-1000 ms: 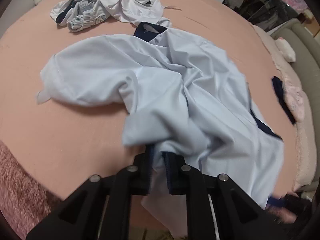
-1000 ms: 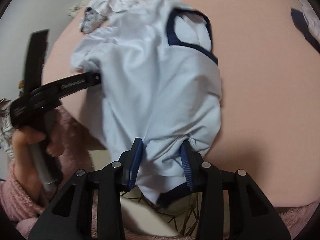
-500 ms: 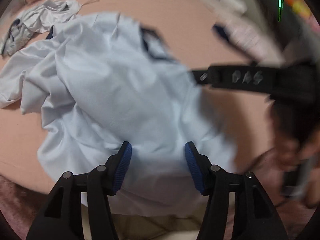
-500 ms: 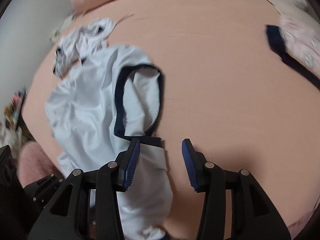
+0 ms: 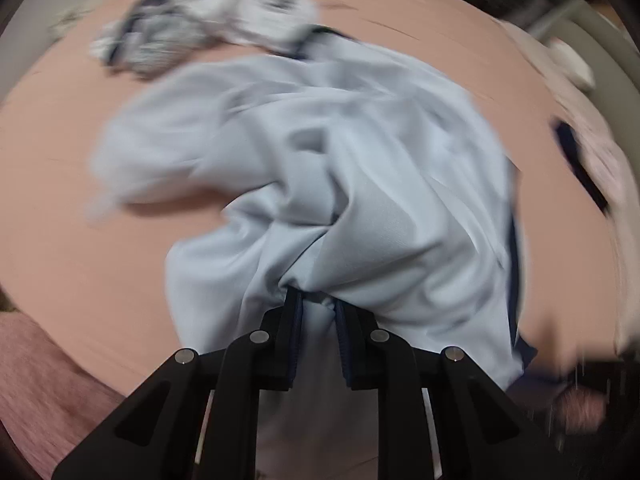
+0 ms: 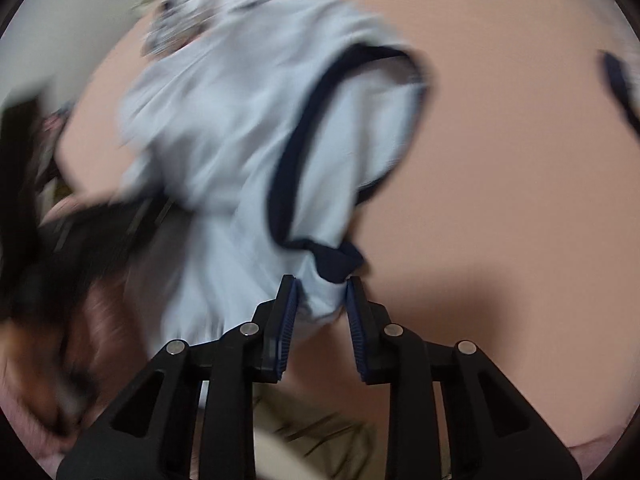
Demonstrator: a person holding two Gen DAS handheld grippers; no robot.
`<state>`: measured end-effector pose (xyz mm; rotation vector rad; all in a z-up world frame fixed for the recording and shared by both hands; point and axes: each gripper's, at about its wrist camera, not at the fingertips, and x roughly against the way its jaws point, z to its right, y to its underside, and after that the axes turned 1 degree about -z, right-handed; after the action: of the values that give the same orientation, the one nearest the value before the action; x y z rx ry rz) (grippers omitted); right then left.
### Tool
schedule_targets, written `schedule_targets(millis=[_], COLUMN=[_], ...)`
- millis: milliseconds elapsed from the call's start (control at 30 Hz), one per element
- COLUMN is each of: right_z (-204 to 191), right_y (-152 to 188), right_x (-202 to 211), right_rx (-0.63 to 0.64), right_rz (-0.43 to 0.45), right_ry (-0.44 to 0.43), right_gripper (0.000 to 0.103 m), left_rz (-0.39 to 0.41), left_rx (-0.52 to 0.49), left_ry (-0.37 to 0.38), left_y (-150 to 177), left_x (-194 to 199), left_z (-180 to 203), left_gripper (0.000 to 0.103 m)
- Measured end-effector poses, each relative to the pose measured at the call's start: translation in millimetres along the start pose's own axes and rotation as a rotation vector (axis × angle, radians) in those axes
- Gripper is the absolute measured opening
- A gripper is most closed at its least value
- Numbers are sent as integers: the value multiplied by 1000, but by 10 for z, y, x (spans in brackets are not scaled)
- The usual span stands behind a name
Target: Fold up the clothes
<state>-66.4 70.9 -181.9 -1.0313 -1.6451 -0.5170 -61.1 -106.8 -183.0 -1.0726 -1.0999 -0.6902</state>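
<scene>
On pink bed (image 5: 60,208), light-blue shirt (image 5: 360,184) lies crumpled, both views blurred. Left gripper (image 5: 318,308): fingers nearly together, pinching bunched hem fabric. Right gripper (image 6: 320,292): fingers a bit wider apart, shirt edge w/ navy trim (image 6: 336,260) gathered between pads (image 6: 290,304); firm grip unclear.

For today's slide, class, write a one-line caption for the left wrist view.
Left gripper pinching a bunched fold of the pale blue shirt on the pink bed.

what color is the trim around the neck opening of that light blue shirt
Dark navy trim, clearest in the right wrist view.
</scene>
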Motion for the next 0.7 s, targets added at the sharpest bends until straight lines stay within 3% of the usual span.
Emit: schedule_targets(millis=[67,133,233,300,367,500,600,700], right_z=[-174,-228,-90,2,94,278,325,309], right_y=[10,-31,-189,-294,-399,-609,-670,-744], right_x=[23,67,165,230,296,426,347,203], right_rx=[43,60,39,26,12,-16,-14,-31], right_rz=[7,27,79,114,149,219,220,224], right_ry=[-27,-17,61,113,165,269,292,296], right_gripper=[25,25,28,32,34,43,47,47], left_rz=[-7,-20,7,42,71,54,20,32], left_rx=[33,73,70,69,92,53,14,10], left_ry=[-33,13,83,127,166,256,307,295], left_y=[-100,-127,-13,91,194,370,440,474], left_x=[-1,64,263,390,495,482,434,404], left_z=[-186,-315,-289,-200,-184,-174,-65,41], left_gripper=[19,19,33,50,55,62,62,62])
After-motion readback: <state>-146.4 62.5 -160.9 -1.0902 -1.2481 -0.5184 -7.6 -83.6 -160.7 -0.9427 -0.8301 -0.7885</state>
